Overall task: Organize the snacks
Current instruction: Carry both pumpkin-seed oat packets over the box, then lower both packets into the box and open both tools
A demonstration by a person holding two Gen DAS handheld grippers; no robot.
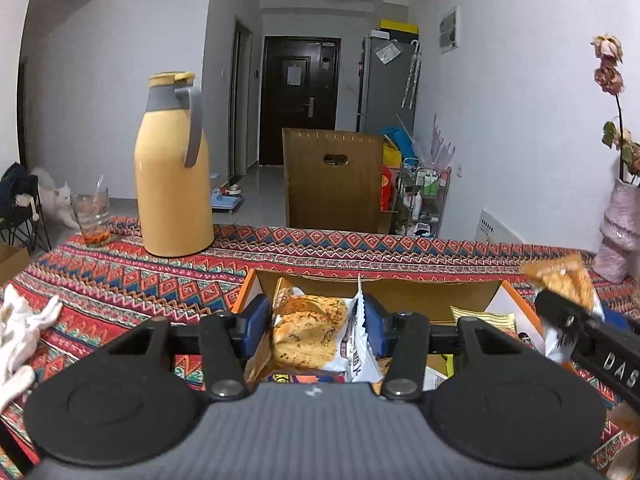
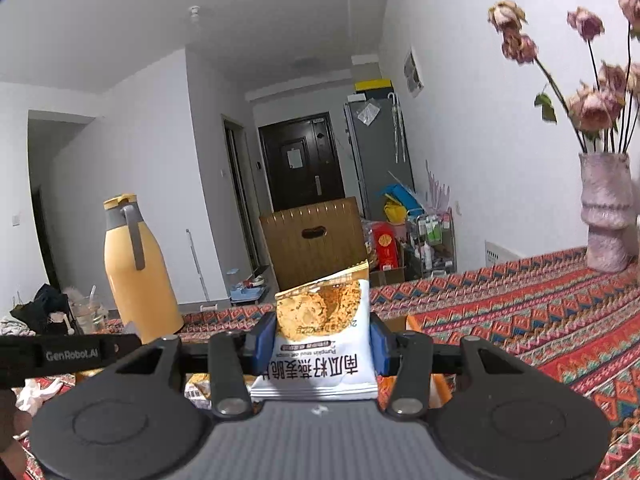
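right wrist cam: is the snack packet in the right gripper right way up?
No: the white snack packet with the cookie picture sits between the right gripper fingers with its printed text reading upside down.

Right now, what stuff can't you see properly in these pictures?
- Box: left view, its bottom and lower snacks hidden by the left gripper and its packet.
- Right gripper's packet: right view, lower edge behind the gripper body; in the left view it is blurred.
- Flowers: right view, cut off by the edge.
- Cup: left view, contents too small to tell.
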